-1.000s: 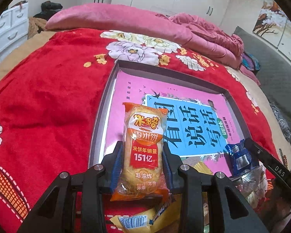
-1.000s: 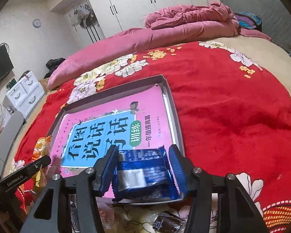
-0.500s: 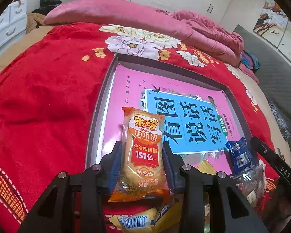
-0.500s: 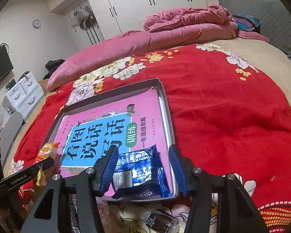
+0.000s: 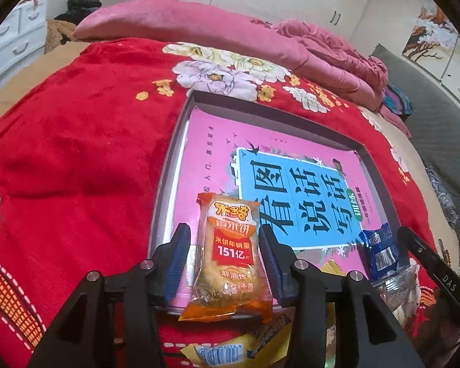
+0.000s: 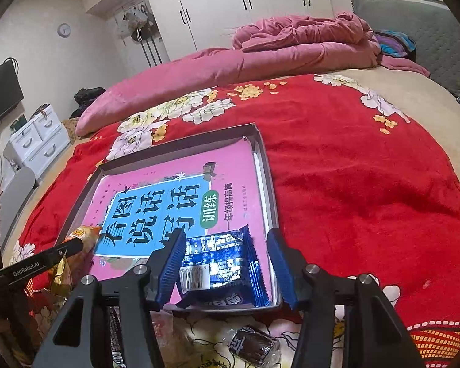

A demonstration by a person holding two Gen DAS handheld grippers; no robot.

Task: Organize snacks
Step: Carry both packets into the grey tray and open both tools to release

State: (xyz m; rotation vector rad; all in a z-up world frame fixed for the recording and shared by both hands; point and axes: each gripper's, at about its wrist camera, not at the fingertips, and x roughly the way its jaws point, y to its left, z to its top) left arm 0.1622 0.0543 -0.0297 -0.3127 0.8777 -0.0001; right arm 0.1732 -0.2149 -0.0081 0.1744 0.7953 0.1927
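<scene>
A shallow grey tray [image 5: 171, 165] [image 6: 266, 165] holding a pink and blue book [image 5: 294, 196] [image 6: 168, 202] lies on the red bed cover. My left gripper [image 5: 224, 245] is open around an orange rice-cracker packet [image 5: 230, 257] resting on the tray's near left edge; gaps show on both sides. My right gripper [image 6: 227, 254] is open around a blue snack packet [image 6: 220, 270] lying at the tray's near right corner. The blue packet [image 5: 380, 251] and the orange packet [image 6: 82, 236] each show in the other view.
Loose snacks lie on the cover in front of the tray: a yellow packet [image 5: 230, 349], a dark wrapped sweet [image 6: 254, 343], a clear bag [image 5: 395, 288]. A rolled pink quilt [image 6: 230, 64] lies behind the tray. White drawers [image 6: 36, 141] stand left.
Both grippers have moved forward and down to the tray and opened. The orange packet and the blue packet now rest on the tray's near edge instead of being clamped.
</scene>
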